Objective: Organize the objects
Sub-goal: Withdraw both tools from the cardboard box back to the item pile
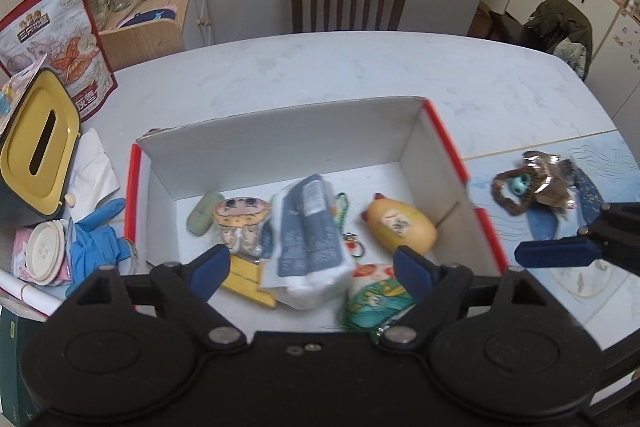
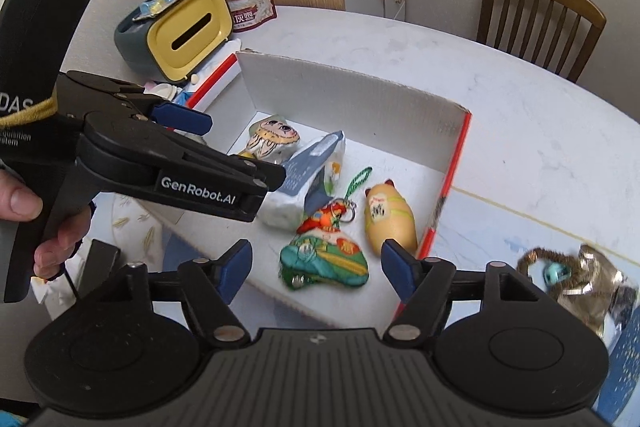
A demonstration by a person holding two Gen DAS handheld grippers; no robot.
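Hovering, jaws apart: left gripper [image 1: 312, 269] | rectangular cardboard box [image 1: 280, 135] | crinkled packet [image 1: 306, 239]

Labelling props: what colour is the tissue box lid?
Yellow lid on a dark grey-blue body; clearest in the right wrist view.

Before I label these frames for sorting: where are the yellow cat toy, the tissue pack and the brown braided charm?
yellow cat toy [image 2: 390, 223], right wrist view, its belly.
tissue pack [image 1: 306, 239], left wrist view, printed blue side.
brown braided charm [image 1: 516, 187], left wrist view, braided loop.

Open white box [image 1: 288, 135] (red edges) on counter [image 1: 360, 67] holds tissue pack [image 1: 304, 239], yellow plush [image 1: 400, 227], green pouch [image 2: 324, 259]; brown trinket [image 1: 532, 183] outside.
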